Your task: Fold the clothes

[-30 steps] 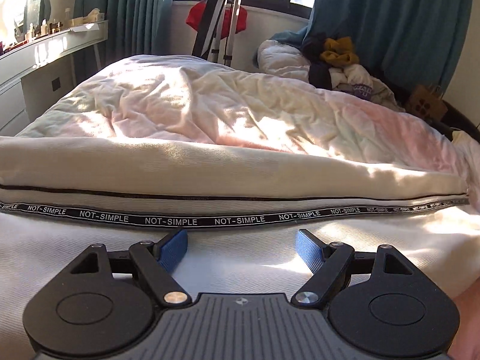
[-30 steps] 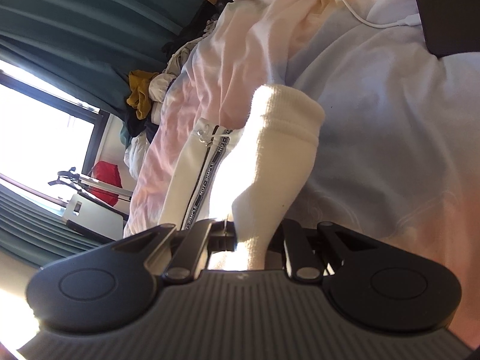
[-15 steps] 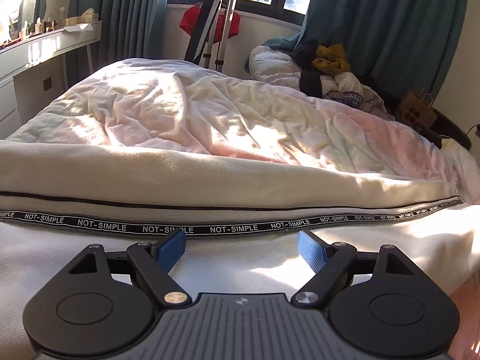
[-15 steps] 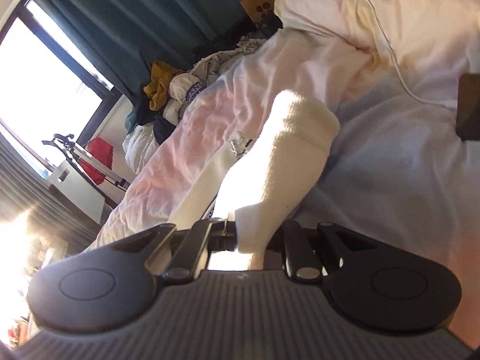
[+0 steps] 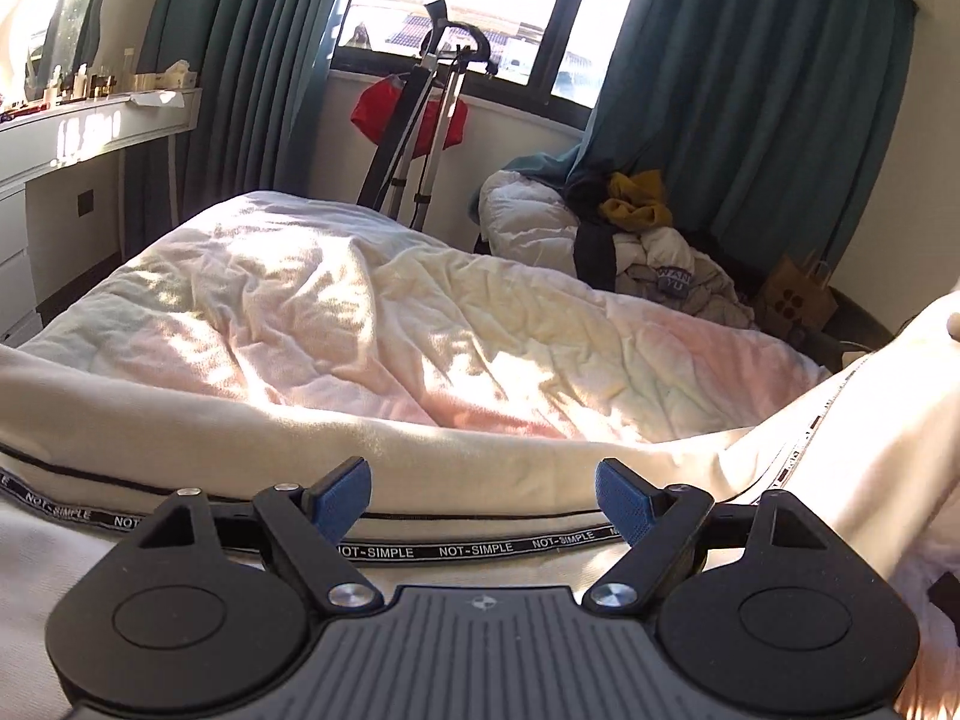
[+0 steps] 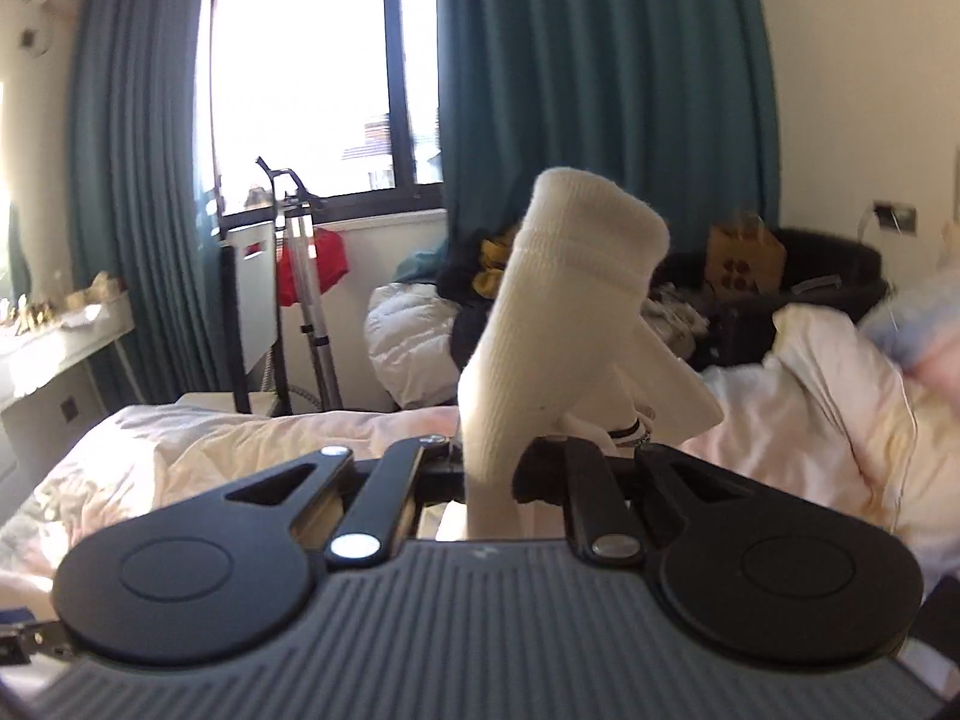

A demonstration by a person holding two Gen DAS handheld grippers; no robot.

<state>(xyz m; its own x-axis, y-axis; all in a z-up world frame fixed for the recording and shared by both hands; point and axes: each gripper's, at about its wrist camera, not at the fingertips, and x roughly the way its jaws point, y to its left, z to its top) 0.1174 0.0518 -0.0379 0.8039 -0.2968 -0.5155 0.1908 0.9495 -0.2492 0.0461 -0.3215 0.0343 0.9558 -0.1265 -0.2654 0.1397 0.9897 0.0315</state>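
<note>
Right gripper (image 6: 489, 474) pinched on ribbed cuff (image 6: 576, 276) of white track garment (image 5: 180, 420), lifted at right; rest lies near edge of bed (image 5: 420, 300). Left gripper (image 5: 483, 501) wide, empty. Risk: thin pinch slips, fold sags.

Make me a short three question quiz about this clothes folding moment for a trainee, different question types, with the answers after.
1. True or false: the left gripper is clamped on the printed trim.
2. What is the right gripper holding? A) a red bag B) the white ribbed cuff C) a curtain
3. Fill in: the white garment lies on the ____.

Key:
1. False; its jaws stand open above the trim.
2. B
3. bed
</note>
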